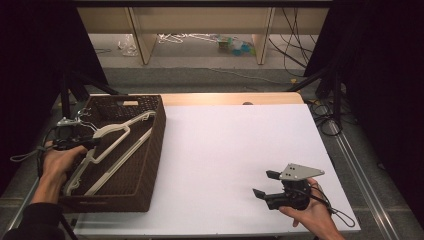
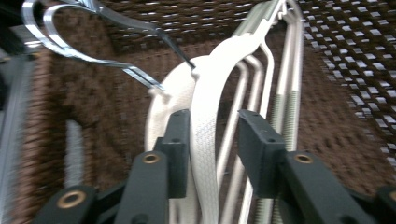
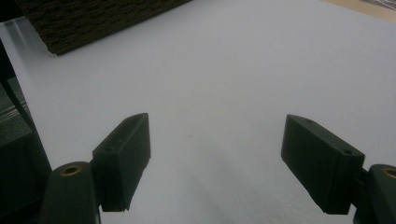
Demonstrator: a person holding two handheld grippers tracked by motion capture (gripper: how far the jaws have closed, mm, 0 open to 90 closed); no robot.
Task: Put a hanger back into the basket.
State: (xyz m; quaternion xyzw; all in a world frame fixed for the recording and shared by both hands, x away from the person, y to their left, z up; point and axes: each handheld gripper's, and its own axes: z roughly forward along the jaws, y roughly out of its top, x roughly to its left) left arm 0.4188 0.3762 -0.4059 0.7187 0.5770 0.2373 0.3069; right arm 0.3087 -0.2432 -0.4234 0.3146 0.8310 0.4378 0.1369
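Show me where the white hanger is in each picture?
High view: white hanger at the left, lying in the brown basket.
Left gripper view: middle, between the left gripper jaws.
Right gripper view: not in it.
Shared landmark: the brown woven basket, top left in the right gripper view.

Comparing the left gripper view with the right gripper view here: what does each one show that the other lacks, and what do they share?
Left gripper view: the white hangers with their metal hooks, lying inside the wicker basket; one hanger runs between the left gripper jaws, with a gap on one side. Right gripper view: the bare white table top under the right gripper, whose jaws stand wide with nothing between them. Shared: the brown basket, seen in the right gripper view as an outer corner.
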